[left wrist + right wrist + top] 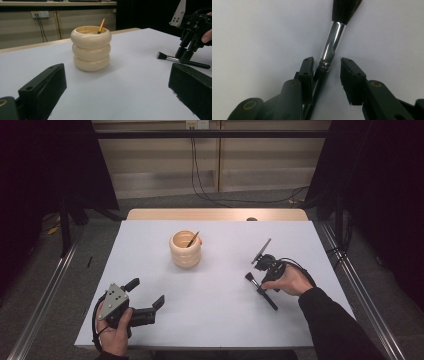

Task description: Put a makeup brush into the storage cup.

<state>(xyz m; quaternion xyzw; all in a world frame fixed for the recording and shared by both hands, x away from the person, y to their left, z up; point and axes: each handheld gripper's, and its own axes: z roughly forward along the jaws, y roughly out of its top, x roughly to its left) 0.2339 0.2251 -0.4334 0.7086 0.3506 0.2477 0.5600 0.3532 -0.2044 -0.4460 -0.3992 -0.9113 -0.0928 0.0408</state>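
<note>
Black-bristled and chrome-collared, the makeup brush (333,42) lies flat on the white desk (215,310) at the right, and the right hand-held gripper (327,68) stands over its handle, jaws partly open on either side with one jaw right against it, not clamped. Further left sits the cream ringed cup (185,248) holding a pencil (101,26), and nearest the person the left hand-held gripper (146,294) hovers wide open, gripping nothing.

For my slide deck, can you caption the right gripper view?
Right gripper, jaws open, straddles a makeup brush lying on the white table.
</note>
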